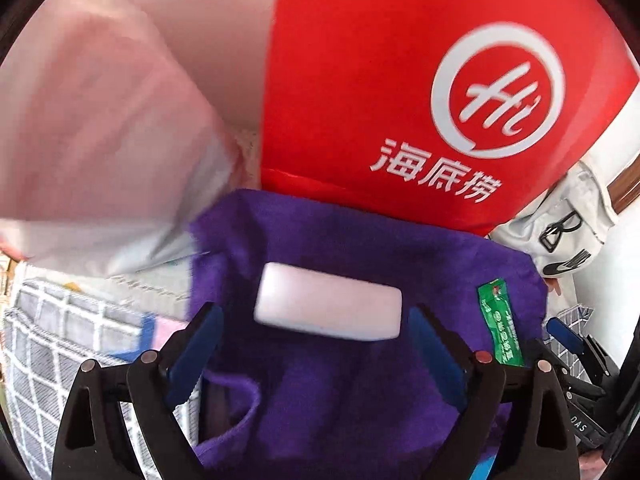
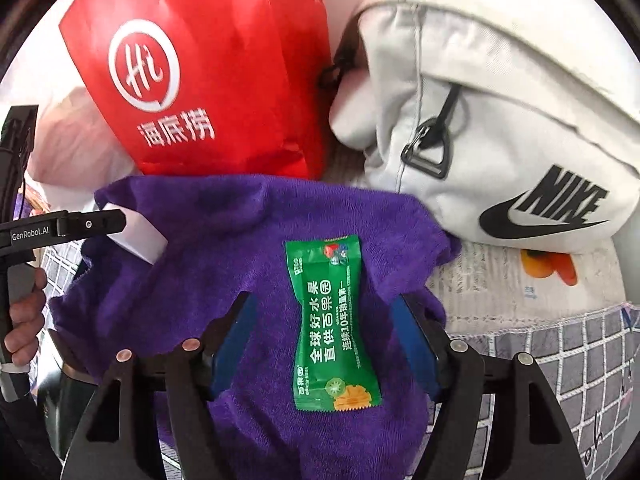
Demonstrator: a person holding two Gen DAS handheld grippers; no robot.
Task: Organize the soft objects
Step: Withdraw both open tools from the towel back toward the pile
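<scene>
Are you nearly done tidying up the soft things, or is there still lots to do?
Still early, it seems. Done: the purple towel lies spread out, with a white block and a green packet resting on it. In hand: nothing; the left gripper and right gripper are both open, one around each item. Left: both items, plus the red bag and white pouch behind look unsorted.

One purple terry towel, one green foil sachet, one white rectangular block, one red paper bag, one white fabric Nike bag.
</scene>
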